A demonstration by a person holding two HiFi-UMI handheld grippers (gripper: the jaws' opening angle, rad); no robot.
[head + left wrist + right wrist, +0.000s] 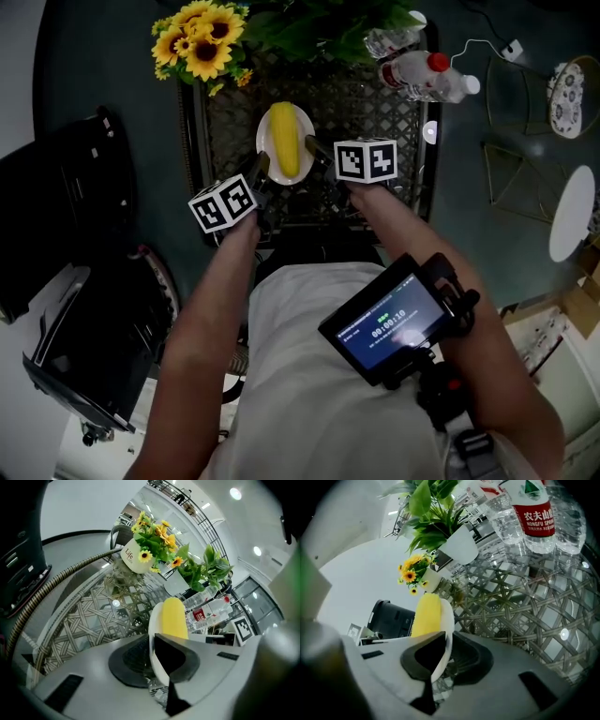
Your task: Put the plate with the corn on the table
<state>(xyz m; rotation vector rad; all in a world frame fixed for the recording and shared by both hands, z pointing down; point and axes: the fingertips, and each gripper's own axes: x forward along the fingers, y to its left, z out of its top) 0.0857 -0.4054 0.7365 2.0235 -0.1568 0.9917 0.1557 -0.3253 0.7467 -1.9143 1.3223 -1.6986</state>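
**Plate at table, both grippers on it**

Left gripper [259, 169] was pinching the near-left rim of the plate [263, 141]; right gripper [317, 150] was clamped on the near-right rim. The corn [284, 139] lay lengthwise along the plate's middle. The plate sat over the woven-top table [375, 103], between the sunflowers [199, 36] and water bottles [427, 75]. Couldn't tell if it was touching down. Likely left: seat it, open both jaws, back off.

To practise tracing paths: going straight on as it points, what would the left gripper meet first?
The plate: the left gripper has its jaws shut on the rim, with the corn lying just beyond.
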